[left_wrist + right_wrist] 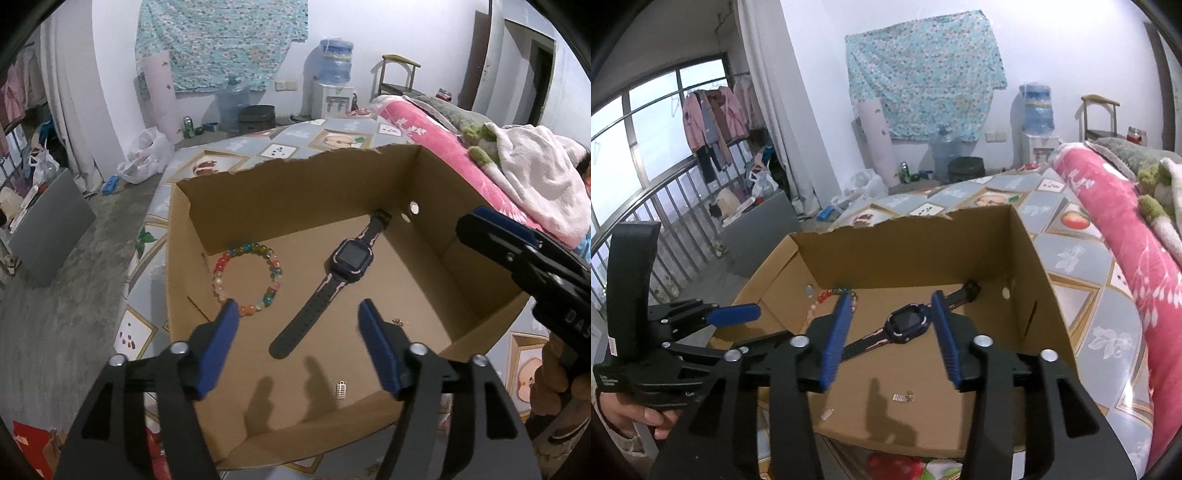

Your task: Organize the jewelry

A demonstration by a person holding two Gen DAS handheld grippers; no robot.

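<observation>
An open cardboard box [476, 236] [1030, 266] stands on a patterned table. Inside lie a multicoloured bead bracelet [246, 277] [833, 293], a dark smartwatch [334, 278] [908, 323], and small metal earrings or charms [341, 390] [397, 322] [903, 397] [827, 413]. My left gripper [297, 314] is open and empty, hovering over the box's near part, above the watch strap. My right gripper [890, 306] is open and empty above the box, in line with the watch face. Each gripper shows in the other's view, the right one [491, 232] and the left one [738, 314].
The table [1082, 258] has a tile-print cloth. A pink blanket and bedding [461, 147] [1115, 206] lie along the right. Beyond are the concrete floor, water bottles, a dispenser, bags, and a window rail with clothes at the left.
</observation>
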